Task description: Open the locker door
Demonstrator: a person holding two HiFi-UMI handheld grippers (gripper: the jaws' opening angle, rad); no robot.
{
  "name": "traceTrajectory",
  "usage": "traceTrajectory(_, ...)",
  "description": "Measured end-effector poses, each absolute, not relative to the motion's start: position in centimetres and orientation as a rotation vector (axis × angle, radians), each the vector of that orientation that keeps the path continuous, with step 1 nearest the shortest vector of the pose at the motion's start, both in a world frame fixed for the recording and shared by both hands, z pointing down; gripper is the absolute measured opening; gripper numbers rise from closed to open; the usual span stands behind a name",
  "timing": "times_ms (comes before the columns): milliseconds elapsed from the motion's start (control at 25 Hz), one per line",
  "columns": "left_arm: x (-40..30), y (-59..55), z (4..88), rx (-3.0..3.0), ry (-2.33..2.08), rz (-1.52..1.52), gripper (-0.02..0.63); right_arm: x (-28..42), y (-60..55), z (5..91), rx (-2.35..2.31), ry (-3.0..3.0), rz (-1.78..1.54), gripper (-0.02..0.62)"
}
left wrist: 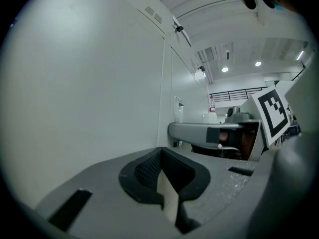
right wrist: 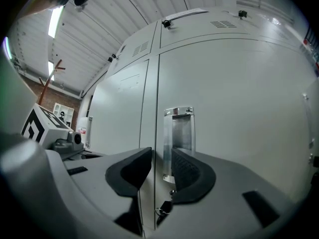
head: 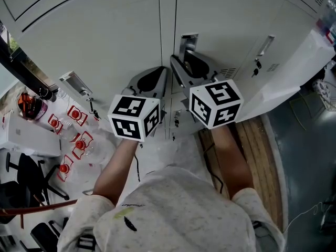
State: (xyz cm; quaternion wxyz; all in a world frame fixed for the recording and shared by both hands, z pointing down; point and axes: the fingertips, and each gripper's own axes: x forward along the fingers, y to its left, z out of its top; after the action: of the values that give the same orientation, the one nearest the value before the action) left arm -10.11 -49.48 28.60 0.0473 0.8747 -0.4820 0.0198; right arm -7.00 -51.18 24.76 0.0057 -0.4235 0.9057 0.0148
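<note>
Though apart and empty, right tongs (right wrist: 158, 171) before the locker door (right wrist: 239, 108), chrome handle (right wrist: 178, 138) opposite their gap; left tongs (left wrist: 163, 180) closed

Locker doors (right wrist: 239, 108) close ahead — chrome handle (right wrist: 178, 133) facing the right claw's (right wrist: 159, 166) gap

Tally by the lockers (head: 105, 41): tools in twos, fittings in threes, four bottles.

Two grippers show, the left gripper (head: 156, 73) and the right gripper (head: 181, 63), each with one marker cube, so two cubes: the left cube (head: 134, 117) and the right cube (head: 216, 103). The lockers carry three handles, the left handle (head: 74, 83), the middle handle (head: 188, 44) and the right handle (head: 265, 45), and three keys, the left key (head: 92, 108), the middle key (right wrist: 162, 209) and the right key (head: 255, 67). Four red-labelled bottles (head: 80, 145) stand at the left.
</note>
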Motion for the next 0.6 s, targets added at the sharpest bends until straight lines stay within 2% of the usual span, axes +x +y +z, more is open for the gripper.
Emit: traceTrajectory(600,-9.3,-48.6,28.6,2.664,-1.448,0.033,0.005,-6.3,-49.2,24.8,-1.270,2.844,0.054,0.107)
